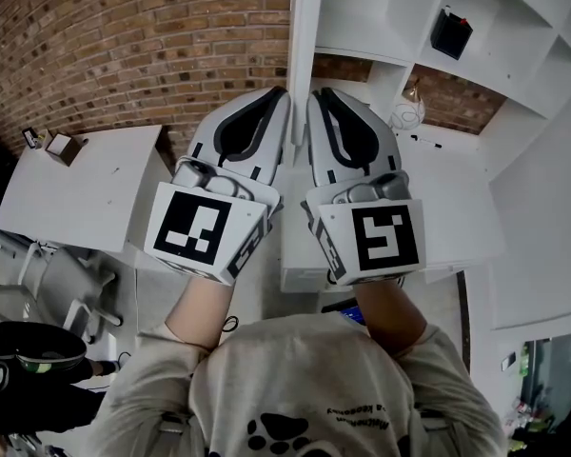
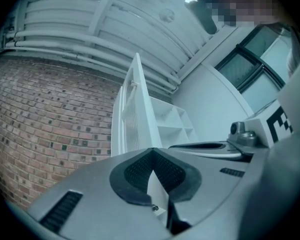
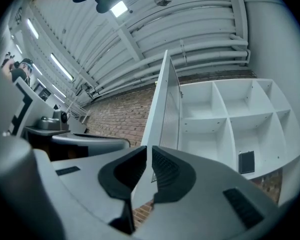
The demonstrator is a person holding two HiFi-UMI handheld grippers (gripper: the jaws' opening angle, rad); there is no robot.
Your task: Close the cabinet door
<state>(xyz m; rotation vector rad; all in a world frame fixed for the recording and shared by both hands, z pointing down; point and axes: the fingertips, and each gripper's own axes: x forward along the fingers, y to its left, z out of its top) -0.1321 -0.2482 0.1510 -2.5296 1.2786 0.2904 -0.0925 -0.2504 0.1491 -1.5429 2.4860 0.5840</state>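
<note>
Head view looks down on both grippers held side by side, the left gripper (image 1: 279,94) and right gripper (image 1: 316,94) with their tips at the near edge of the cabinet door (image 1: 303,27), which stands open and edge-on between them. Whether either tip touches that edge cannot be told from above, and the door's lower part is hidden behind the gripper bodies. In the left gripper view the black pads (image 2: 140,171) meet at a point, closed on nothing, with the door rising just beyond them. In the right gripper view the pads (image 3: 162,166) stand together but for a hairline slit, also empty, and the door's edge lines up with that slit. To the right of the door the white cabinet (image 1: 400,27) shows its open compartments, cut off at the frame's edge; a small dark thing (image 3: 246,161) (too small to identify) sits in one of them. A brick wall (image 1: 124,46) lies behind.
</note>
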